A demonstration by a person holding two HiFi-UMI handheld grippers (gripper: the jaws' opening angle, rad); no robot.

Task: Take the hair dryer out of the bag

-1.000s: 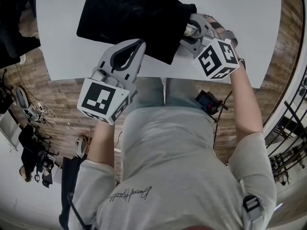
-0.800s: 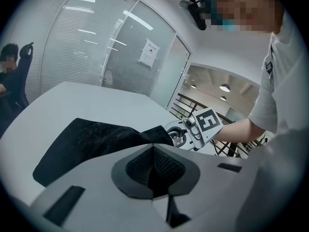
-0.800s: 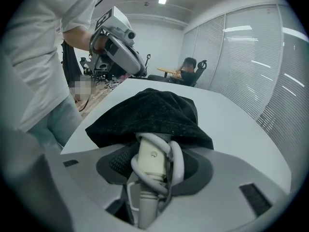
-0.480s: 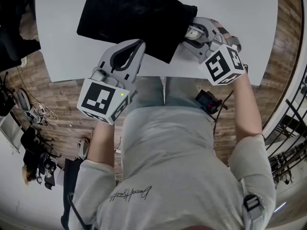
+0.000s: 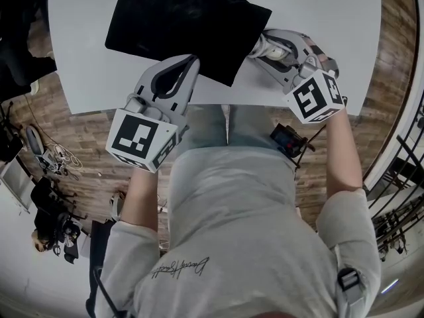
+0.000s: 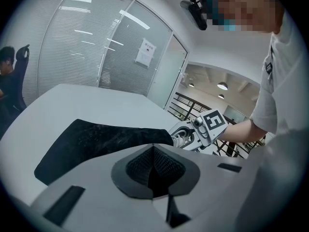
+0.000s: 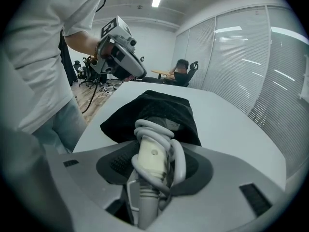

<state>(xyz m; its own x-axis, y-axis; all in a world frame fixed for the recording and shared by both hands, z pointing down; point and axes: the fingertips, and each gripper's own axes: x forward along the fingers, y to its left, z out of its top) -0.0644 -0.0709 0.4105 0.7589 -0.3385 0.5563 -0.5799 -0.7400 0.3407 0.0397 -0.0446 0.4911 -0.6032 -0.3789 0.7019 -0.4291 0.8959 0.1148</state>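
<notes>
A black cloth bag [image 5: 185,25] lies flat on the white table [image 5: 331,18]. My left gripper [image 5: 192,61] is shut, its tips pinching the bag's near edge; in the left gripper view the bag [image 6: 106,139] spreads out just past the closed tips [image 6: 153,149]. My right gripper [image 5: 268,45] sits at the bag's mouth on the right, shut on the hair dryer [image 5: 273,47]. In the right gripper view its cream handle with the grey cord wound round it [image 7: 152,161] lies between the jaws. The dryer's head is still hidden in the bag [image 7: 159,108].
The table's front edge [image 5: 218,105] runs just under both grippers, with wood floor [image 5: 79,131] and cables below. A small black device [image 5: 286,141] hangs at my waist. A person sits on a chair [image 7: 182,66] beyond the far end. Glass walls with blinds surround the table.
My right gripper has drawn the hair dryer to the right, away from the bag's mouth, so more of the handle shows. The left gripper and the bag have stayed put.
</notes>
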